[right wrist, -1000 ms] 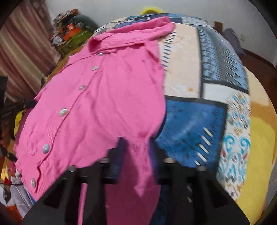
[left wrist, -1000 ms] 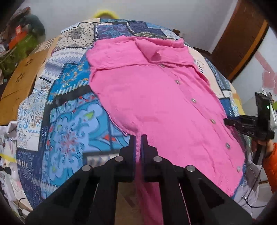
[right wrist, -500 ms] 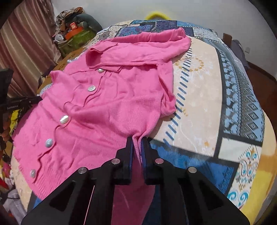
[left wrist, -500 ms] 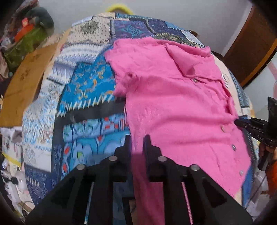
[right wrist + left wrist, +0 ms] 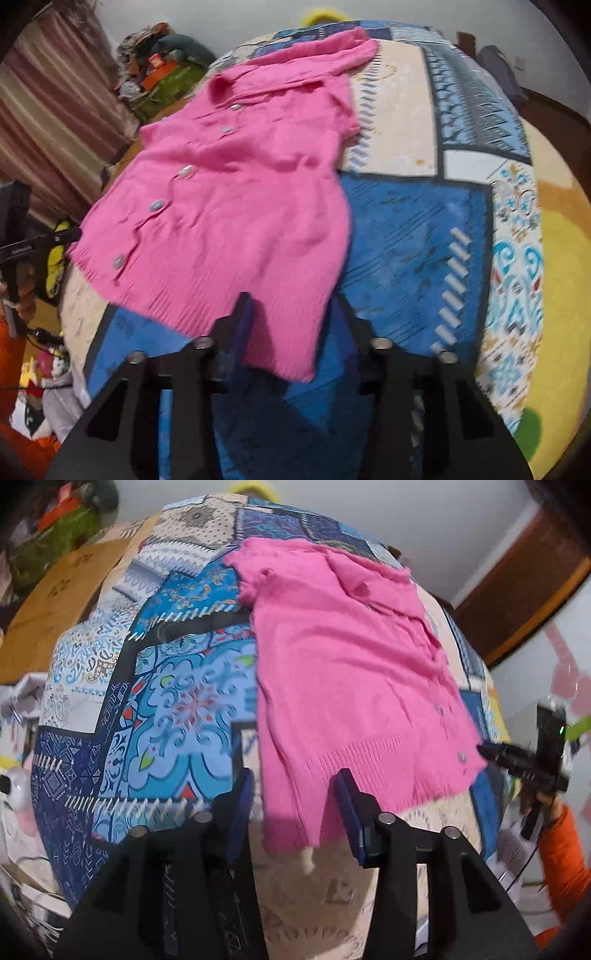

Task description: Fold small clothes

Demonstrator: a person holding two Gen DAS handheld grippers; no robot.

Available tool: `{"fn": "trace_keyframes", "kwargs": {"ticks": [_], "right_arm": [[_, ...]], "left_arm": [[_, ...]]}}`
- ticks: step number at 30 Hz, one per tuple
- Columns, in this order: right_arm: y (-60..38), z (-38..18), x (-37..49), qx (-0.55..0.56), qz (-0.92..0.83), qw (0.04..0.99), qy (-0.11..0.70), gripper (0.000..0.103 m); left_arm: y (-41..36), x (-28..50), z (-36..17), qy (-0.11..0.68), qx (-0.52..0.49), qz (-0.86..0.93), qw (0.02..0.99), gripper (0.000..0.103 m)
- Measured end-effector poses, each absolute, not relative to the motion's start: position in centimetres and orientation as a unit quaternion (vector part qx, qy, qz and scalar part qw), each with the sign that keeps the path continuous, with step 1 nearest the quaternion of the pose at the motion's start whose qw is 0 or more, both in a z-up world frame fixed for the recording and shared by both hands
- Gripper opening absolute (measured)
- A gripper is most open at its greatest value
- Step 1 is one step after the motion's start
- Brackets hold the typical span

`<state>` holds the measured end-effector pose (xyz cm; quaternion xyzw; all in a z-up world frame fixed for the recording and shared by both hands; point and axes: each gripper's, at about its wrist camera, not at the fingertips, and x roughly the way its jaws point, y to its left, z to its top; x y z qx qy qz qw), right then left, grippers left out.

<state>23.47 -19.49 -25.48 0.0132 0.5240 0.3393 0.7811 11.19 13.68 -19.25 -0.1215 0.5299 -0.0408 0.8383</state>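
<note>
A pink knitted cardigan point(image 5: 343, 672) with silver buttons lies flat on the patchwork bedspread point(image 5: 177, 701), collar at the far end. My left gripper point(image 5: 295, 790) is open, and the cardigan's near left hem corner lies loose between its fingers. In the right wrist view the cardigan point(image 5: 236, 192) lies left of centre. My right gripper point(image 5: 291, 317) is open, and the near right hem corner rests between its fingers. The right gripper also shows in the left wrist view point(image 5: 524, 764), at the cardigan's right hem edge.
The bedspread point(image 5: 424, 229) covers a table or bed. A cardboard box point(image 5: 55, 602) and green clutter point(image 5: 59, 528) stand at the far left. A brown door point(image 5: 524, 590) is at the right. Striped curtains point(image 5: 55, 110) and piled items point(image 5: 162, 70) are at the left.
Both grippers have opened and let go of the cardigan's hem corners. The cardigan has been pulled nearer and now lies flatter on the bedspread.
</note>
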Motion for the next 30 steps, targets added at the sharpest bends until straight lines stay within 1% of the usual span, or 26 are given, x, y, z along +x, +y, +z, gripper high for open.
{"fn": "trace_keyframes", "kwargs": {"ticks": [1,2,3,7,17,21,25,30], "right_arm": [[-19.3,-25.3,23.0,0.009,0.348,0.781,0.519,0.020],[-19.0,-25.2,22.8,0.006,0.352,0.780,0.517,0.010],[-18.8,-24.9,22.6,0.003,0.357,0.780,0.515,0.007],[-18.2,-23.0,22.0,-0.021,0.352,0.801,0.483,0.007],[-20.4,-12.1,21.2,-0.004,0.363,0.860,0.357,0.006],[-20.0,-8.7,21.8,-0.005,0.362,0.878,0.312,0.006],[-19.4,-7.4,23.9,-0.006,0.355,0.888,0.294,0.006],[-17.8,-8.3,28.0,-0.007,0.344,0.889,0.303,0.006]], "left_arm": [[13.3,11.0,-19.2,0.529,-0.112,-0.043,0.840,0.021],[12.8,10.7,-19.1,0.529,-0.108,-0.051,0.840,0.006],[12.7,10.5,-18.9,0.528,-0.110,-0.052,0.840,0.006],[12.9,9.7,-16.8,0.500,-0.101,-0.035,0.860,0.006],[14.1,8.2,-5.7,0.376,-0.123,-0.044,0.917,0.006],[14.0,9.4,-2.8,0.343,-0.118,-0.035,0.931,0.006],[14.3,12.5,-1.5,0.332,-0.117,-0.028,0.936,0.006],[15.5,18.5,-3.2,0.353,-0.111,-0.002,0.929,0.006]]}}
